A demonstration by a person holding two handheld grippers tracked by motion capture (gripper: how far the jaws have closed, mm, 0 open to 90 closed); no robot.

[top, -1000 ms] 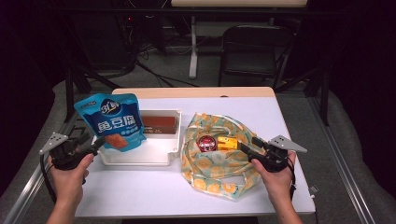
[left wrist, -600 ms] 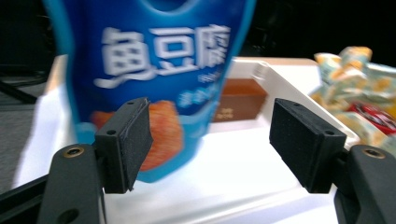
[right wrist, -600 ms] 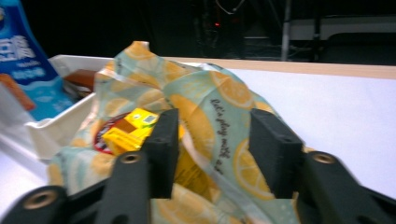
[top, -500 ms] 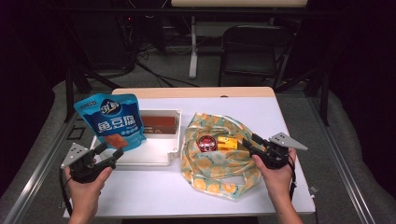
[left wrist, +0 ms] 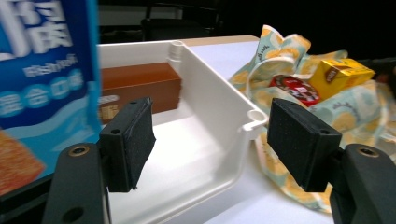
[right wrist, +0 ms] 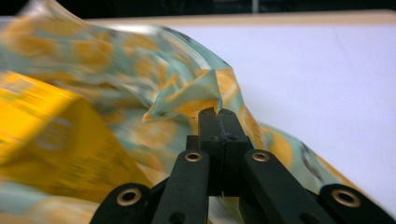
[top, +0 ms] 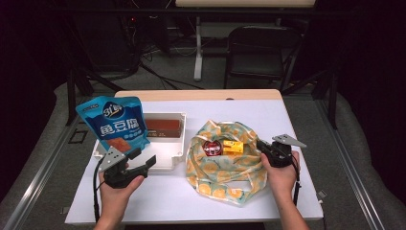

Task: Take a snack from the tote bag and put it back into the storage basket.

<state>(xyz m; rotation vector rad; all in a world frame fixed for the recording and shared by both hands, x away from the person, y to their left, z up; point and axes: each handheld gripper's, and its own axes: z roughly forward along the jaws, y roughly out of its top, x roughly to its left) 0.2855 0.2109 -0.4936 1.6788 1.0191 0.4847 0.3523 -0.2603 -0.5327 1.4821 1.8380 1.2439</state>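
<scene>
Cloth (top: 230,172), pale green printed with orange slices, lies rumpled on the right half of the white table (top: 297,120). Right gripper (top: 262,146), held in the person's right hand (top: 280,175), has its jaws pressed together on a fold at the cloth's right edge; the right gripper view shows the fold (right wrist: 196,95) pinched between the two tips and lifted a little off the tabletop.

Left gripper (top: 142,158), in the left hand (top: 115,189), sits at the near edge of a white tray (top: 181,139). Jaws stand wide apart, nothing between them. In the left gripper view the tray's near corner (left wrist: 254,119) falls in the gap; contact cannot be told.

On the cloth: a round red item (top: 210,147) and just beside it, on its right, a yellow box (top: 233,146).

Inside the tray, toward its far wall, a brown box (top: 163,128) lies flat. A blue snack pouch (top: 115,122) with white lettering stands upright at the tray's left side.

Beyond the table: a dark chair (top: 261,52) and a white stand post (top: 197,48) on grey floor.
</scene>
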